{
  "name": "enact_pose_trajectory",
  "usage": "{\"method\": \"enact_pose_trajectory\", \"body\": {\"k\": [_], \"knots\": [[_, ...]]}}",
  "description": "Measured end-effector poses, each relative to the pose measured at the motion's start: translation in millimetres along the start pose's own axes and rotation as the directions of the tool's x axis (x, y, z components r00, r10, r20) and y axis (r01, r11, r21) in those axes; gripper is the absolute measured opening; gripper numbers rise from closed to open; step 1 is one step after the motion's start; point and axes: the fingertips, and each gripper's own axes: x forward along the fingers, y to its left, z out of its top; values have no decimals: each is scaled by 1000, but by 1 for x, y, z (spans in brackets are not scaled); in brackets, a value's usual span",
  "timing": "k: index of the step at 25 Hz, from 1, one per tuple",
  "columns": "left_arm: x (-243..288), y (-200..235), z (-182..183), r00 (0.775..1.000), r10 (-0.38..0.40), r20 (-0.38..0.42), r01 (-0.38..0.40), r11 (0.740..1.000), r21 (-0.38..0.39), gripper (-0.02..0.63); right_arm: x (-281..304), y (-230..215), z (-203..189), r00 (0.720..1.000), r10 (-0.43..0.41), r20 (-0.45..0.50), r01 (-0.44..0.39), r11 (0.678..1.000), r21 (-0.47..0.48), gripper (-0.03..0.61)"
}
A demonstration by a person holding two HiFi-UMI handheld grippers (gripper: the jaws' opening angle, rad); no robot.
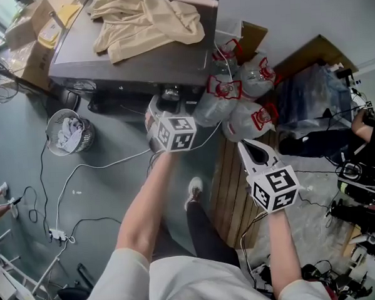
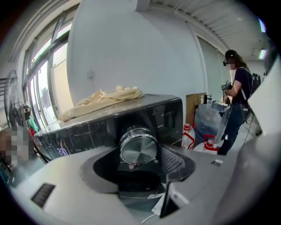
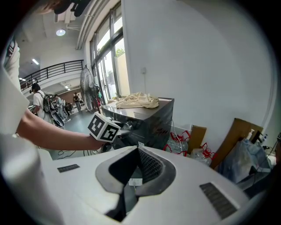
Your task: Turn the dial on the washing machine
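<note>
The washing machine (image 1: 139, 61) is a dark grey box at the top of the head view, and its front panel (image 2: 88, 136) fills the left gripper view. On that panel a round chrome dial (image 2: 138, 147) sticks out, also visible from above (image 1: 170, 92). My left gripper (image 2: 139, 149) reaches the panel (image 1: 163, 103), its jaws standing wide with a pad (image 2: 173, 160) close against each side of the dial's rim. My right gripper (image 1: 245, 144) hangs back to the right of the machine, its tips together (image 3: 138, 147) and holding nothing.
A beige cloth (image 1: 144, 20) lies on the machine's top. Several water jugs with red handles (image 1: 238, 93) crowd its right side, beside a wooden pallet (image 1: 230, 194). A wire basket (image 1: 69, 130) and cables (image 1: 82, 167) lie on the floor at left. A person (image 2: 237, 101) stands far right.
</note>
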Motion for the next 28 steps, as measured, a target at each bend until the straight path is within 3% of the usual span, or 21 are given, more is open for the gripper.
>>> {"method": "enact_pose_trajectory", "body": {"k": [17, 23, 28], "knots": [[1, -1, -1, 999, 45, 15, -47, 973, 227, 276, 5, 3, -5, 1000, 6, -9, -6, 1000, 7, 14], [-1, -1, -1, 996, 90, 5, -86, 934, 348, 275, 5, 6, -7, 1000, 10, -12, -10, 1000, 12, 14], [-2, -1, 0, 994, 108, 7, -102, 909, 405, 274, 4, 5, -8, 1000, 9, -12, -9, 1000, 15, 14]]}}
